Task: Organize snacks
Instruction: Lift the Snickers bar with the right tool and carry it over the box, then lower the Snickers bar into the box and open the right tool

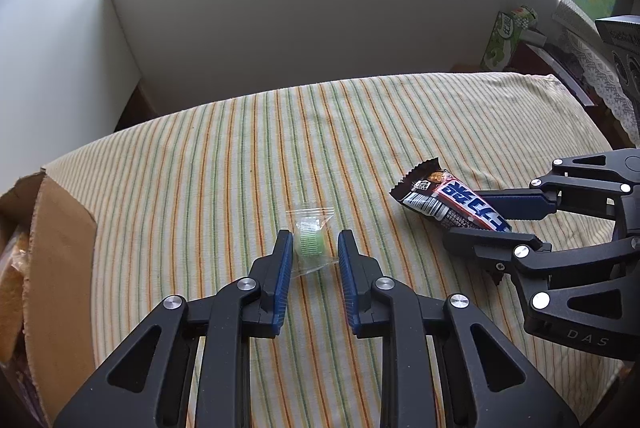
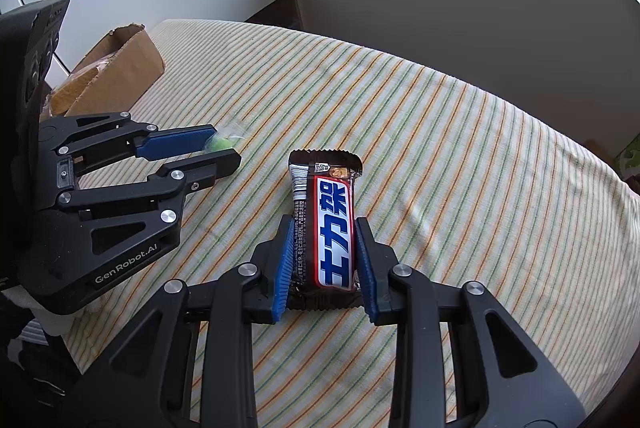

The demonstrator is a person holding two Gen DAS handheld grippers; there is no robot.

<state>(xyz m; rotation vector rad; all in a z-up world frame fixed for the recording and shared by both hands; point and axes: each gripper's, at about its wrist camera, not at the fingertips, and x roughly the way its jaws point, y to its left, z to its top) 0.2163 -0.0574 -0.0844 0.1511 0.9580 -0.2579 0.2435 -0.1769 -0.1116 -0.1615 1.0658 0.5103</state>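
Writing first: "GenRobot.AI" in white on the body of your left gripper; "DAS" on the body of your right gripper. The dark brown chocolate bar wrapper with a red, white and blue label carries large blue characters you cannot read as Latin script, plus a barcode near its far end.

One bar. Its long axis runs along your right fingers, crimped far end pointing away from the wrist. Those fingers sit against both long sides of the bar, clamped on it, low over the striped cloth-covered desk.

One small clear plastic packet holding a green sweet lies on the cloth between your left fingers, which stand apart, not touching it.

One open brown cardboard box at the desk's left end.
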